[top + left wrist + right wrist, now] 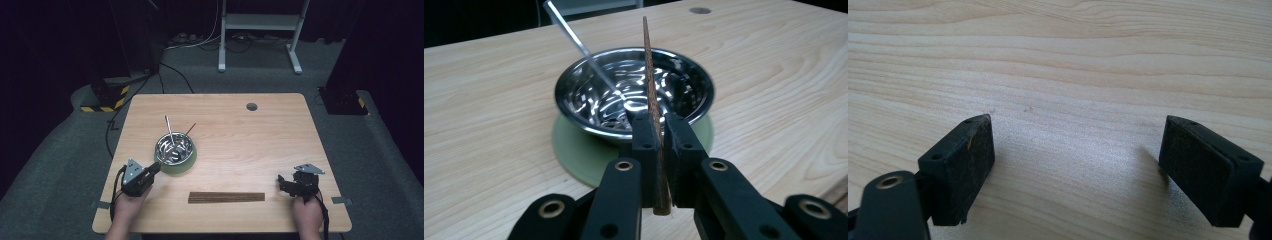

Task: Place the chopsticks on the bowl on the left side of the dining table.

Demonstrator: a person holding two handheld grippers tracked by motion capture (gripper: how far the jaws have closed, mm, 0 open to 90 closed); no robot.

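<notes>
My left tongs (658,131) are clenched on a brown chopstick (650,85), the pads pressing it from both sides. In the left gripper view the stick runs up between the jaws and leans out over the steel bowl (634,90), its thin tip reaching past the far rim. The lower end pokes out below the pads. From above, the left tongs (154,168) sit at the bowl's (174,148) near-left edge, just beside it, with my hand (129,205) coming in from the bottom.

The bowl rests on a pale green coaster (574,150), which shows as a ring around its base. A silver stick (579,45) leans inside the bowl, its top end sticking up over the far-left rim. In the high view the silver stick (169,129) and a dark one (190,130) both rise from the bowl toward the back of the tabletop (250,150).

My right tongs (1075,165) are released, jaws wide apart with bare wood grain between them and nothing in their grip. In the high view the right tongs (285,181) hover low at the right front of the tabletop, well apart from the bowl.

Between my two hands, near the front edge, lies a dark wooden strip (226,197), flat and lengthwise. A small round hole (251,106) sits near the tabletop's far edge.
</notes>
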